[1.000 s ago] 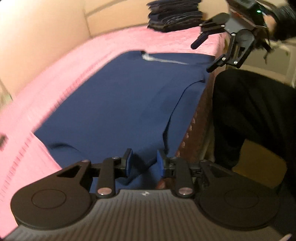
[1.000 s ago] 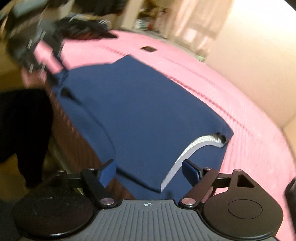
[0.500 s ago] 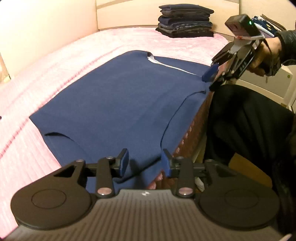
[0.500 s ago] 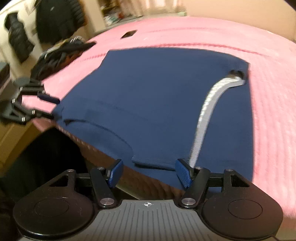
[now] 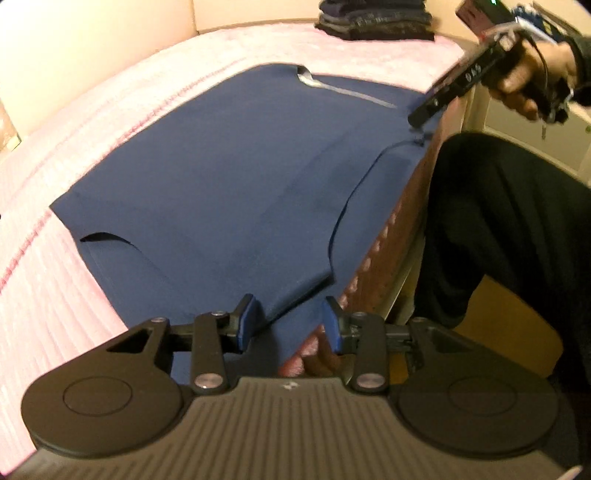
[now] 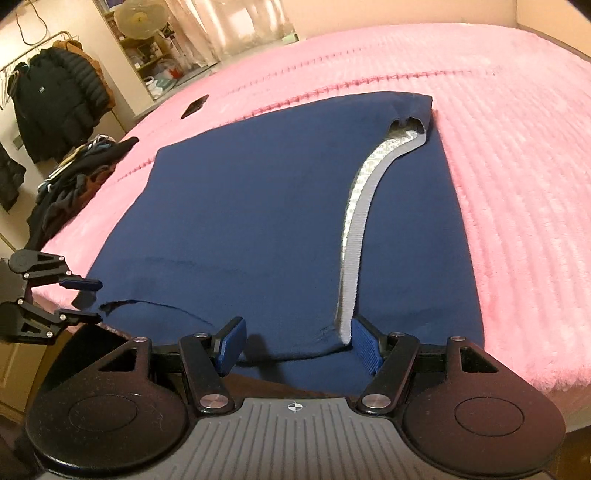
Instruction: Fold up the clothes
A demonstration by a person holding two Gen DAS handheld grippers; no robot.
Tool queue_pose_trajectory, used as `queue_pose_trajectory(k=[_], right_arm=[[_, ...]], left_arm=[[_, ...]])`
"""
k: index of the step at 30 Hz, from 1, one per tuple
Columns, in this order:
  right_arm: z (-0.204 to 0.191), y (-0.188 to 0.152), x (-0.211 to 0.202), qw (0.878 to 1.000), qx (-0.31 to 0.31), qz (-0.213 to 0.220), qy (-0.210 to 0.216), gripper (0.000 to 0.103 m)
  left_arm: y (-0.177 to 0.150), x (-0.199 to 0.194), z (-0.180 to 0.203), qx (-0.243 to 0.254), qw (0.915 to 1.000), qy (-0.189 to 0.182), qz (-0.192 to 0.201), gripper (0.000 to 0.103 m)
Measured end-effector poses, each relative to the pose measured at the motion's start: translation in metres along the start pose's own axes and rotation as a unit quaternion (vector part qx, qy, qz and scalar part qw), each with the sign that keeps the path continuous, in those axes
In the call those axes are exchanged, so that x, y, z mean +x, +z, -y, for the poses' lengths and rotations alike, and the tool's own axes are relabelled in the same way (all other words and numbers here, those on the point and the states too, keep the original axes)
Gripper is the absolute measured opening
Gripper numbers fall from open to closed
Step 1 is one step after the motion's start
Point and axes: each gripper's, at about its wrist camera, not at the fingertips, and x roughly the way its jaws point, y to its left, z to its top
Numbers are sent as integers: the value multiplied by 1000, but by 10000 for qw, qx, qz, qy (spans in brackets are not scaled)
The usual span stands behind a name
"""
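Now, bed: a pink ribbed blanket (image 6: 517, 155) covers the bed and carries everything.
Shirt: a navy shirt (image 6: 258, 221) lies spread flat on the blanket, along the bed's near edge, with its lower part hanging a little over that edge.
Collar: a grey band (image 6: 360, 206) lines the neck opening, which faces the right gripper.
Left gripper: the left gripper (image 5: 288, 326) sits at the shirt's hem end by the bed edge; its jaws stand apart with the corner of the cloth between the blue pads (image 5: 245, 325), not pressed on it.
Right gripper: the right gripper (image 6: 295, 345) sits at the neck end; its jaws are wide, straddling the cloth edge and the end of the grey band, pads clear of the fabric.
Folded pile: a stack of dark folded clothes (image 5: 373, 22) rests at the far end of the bed, well apart from the shirt.
Loose pile: a heap of dark clothes (image 6: 74, 173) lies at the bed's far left edge.
Small dark thing: a flat black object (image 6: 195, 105) lies on the blanket beyond the shirt; what it is cannot be told.
Coats: dark jackets (image 6: 55, 103) hang on a rack beside the bed.
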Motion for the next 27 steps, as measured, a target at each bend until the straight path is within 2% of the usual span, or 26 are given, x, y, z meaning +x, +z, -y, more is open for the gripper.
queue_pose_trajectory(k=[3, 6, 10, 13, 14, 15, 16, 17, 18, 19, 20, 23, 25, 26, 27], right_arm=[[0, 0, -8, 9999, 7, 65, -139, 66], [-4, 0, -19, 9995, -59, 244, -189, 67], [-6, 0, -22, 9991, 42, 376, -187, 67], [-7, -1, -19, 9990, 150, 330, -278, 67], [-7, -3, -18, 9989, 218, 313, -281, 67], [-6, -4, -17, 9988, 285, 296, -284, 67], [-5, -6, -16, 9986, 353, 279, -281, 67], [-4, -9, -15, 9983, 436, 259, -291, 67], [-4, -12, -14, 9979, 508, 247, -323, 66], [-4, -15, -15, 9975, 564, 253, -328, 66], [-3, -18, -16, 9972, 640, 261, -285, 66], [4, -23, -15, 9945, 984, 325, -137, 66], [8, -22, -13, 9911, 1256, 431, -23, 66], [10, -21, -12, 9894, 1372, 477, 31, 63], [11, -20, -11, 9875, 1486, 516, 74, 51]], left_arm=[[-8, -14, -9, -330, 9993, 171, 105, 34], [-10, -22, -23, -971, 9944, 353, 224, 35], [-14, -31, -48, -1990, 9774, 535, 466, 38], [-12, -30, -61, -2521, 9652, 378, 585, 38], [-12, -27, -62, -2597, 9635, 289, 590, 39], [-10, -25, -60, -2514, 9657, 319, 564, 39], [-6, -21, -50, -2163, 9735, 563, 492, 38], [0, -19, -35, -1572, 9821, 947, 425, 38], [4, -17, -20, -954, 9879, 1151, 404, 38], [6, -15, -5, -365, 9915, 1185, 387, 38], [7, -12, 7, 14, 9932, 1110, 353, 38], [7, 2, 28, 664, 9923, 1023, 208, 38], [7, 12, 40, 1207, 9855, 1190, 102, 37], [6, 15, 47, 1477, 9810, 1257, 59, 37], [6, 18, 52, 1699, 9766, 1315, 31, 37]])
